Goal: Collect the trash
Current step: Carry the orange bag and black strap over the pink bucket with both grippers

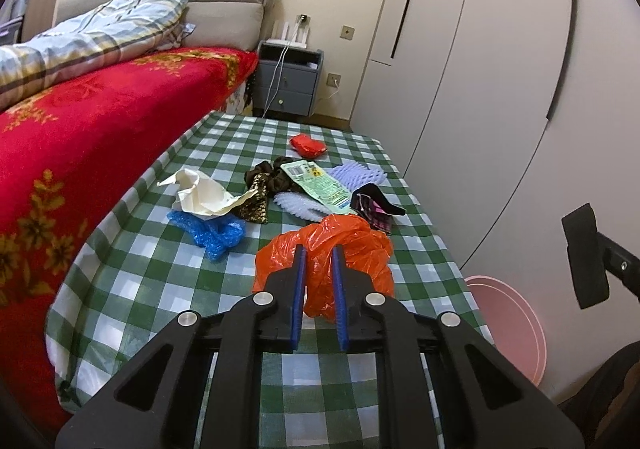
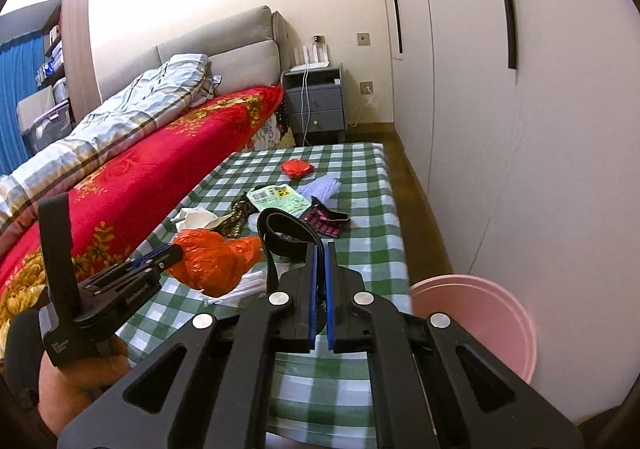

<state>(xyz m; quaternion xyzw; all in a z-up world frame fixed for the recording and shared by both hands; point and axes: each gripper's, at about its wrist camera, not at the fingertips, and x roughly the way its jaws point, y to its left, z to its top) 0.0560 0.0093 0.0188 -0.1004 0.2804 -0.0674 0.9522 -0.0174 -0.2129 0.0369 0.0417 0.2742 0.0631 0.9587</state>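
Orange bag in hand, most of the litter still on the cloth

Orange plastic bag (image 1: pixel 326 257) sits bunched between the blue pads of the left gripper (image 1: pixel 319 249), low in the centre of the left wrist view; the jaws stand narrow and the film looks pinched. In the right wrist view the right gripper (image 2: pixel 320 249) has its pads nearly touching, with what appears to be a black strap (image 2: pixel 286 233) looping out just above the fingertips — whether the strap is truly clamped I cannot tell for certain.

Judged from the frames, the job is early. Across the middle of the left view the checked tablecloth (image 1: pixel 160 289) still carries a crumpled white paper (image 1: pixel 200 193), a blue plastic wad (image 1: pixel 212 231), a green wrapper (image 1: pixel 316 181), a red packet (image 1: pixel 307 145) further up, and some dark fabric pieces beside them. The pink bin (image 2: pixel 480 313) stands at the lower right of the right view, just off the table edge; its inside is not visible, so nothing shows as binned yet.
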